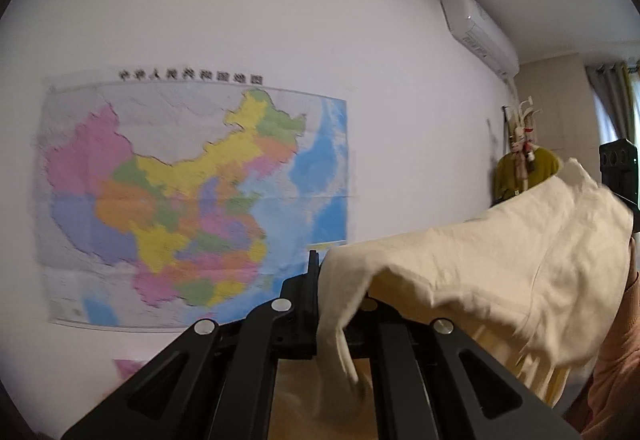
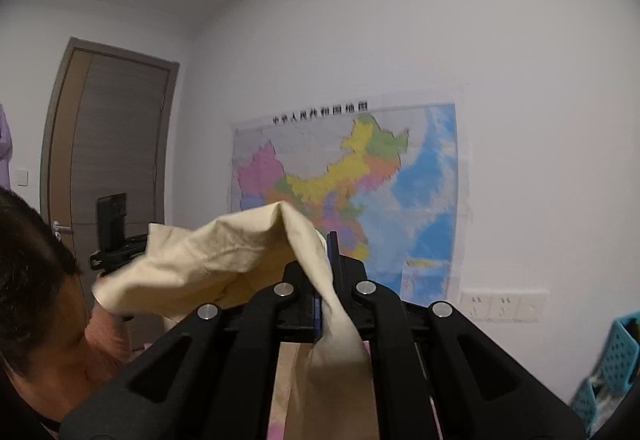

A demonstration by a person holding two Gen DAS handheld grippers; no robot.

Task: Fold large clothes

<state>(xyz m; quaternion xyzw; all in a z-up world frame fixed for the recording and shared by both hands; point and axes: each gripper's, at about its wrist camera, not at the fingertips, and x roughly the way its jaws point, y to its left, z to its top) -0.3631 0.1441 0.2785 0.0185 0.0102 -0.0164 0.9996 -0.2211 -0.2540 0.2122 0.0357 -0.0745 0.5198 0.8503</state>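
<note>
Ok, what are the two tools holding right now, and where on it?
Both hold one cream garment. The left tool and the right tool each pinch a bunched edge; which part of the garment cannot be told.

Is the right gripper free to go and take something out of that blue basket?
Probably not: the right gripper is shut on the cream garment, held up with the left gripper; the blue basket sits off to its right.
</note>
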